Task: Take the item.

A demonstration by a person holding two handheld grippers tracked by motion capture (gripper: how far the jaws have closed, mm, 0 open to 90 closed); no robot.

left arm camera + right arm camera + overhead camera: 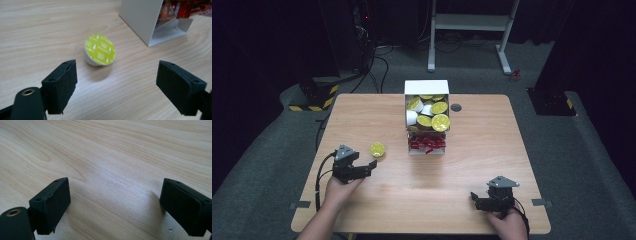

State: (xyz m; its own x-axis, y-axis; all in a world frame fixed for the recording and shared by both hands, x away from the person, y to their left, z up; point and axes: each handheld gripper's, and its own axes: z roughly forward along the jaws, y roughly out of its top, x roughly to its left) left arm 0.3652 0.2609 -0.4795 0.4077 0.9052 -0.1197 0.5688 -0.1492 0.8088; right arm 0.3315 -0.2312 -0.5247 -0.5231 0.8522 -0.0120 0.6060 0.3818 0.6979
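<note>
On table (472, 165), left gripper (116, 82) jaws apart, empty, yellow-lidded capsule (99, 50) lying just ahead; right gripper (115, 205) spread wide over bare wood.

Your table (472, 195) is light wood with rounded corners. On it lie one capsule (377, 149) (tipped on its side, yellow-green lid facing you in the left gripper view) and, well apart to its right, a white box (426, 87) holding more capsules.
</note>
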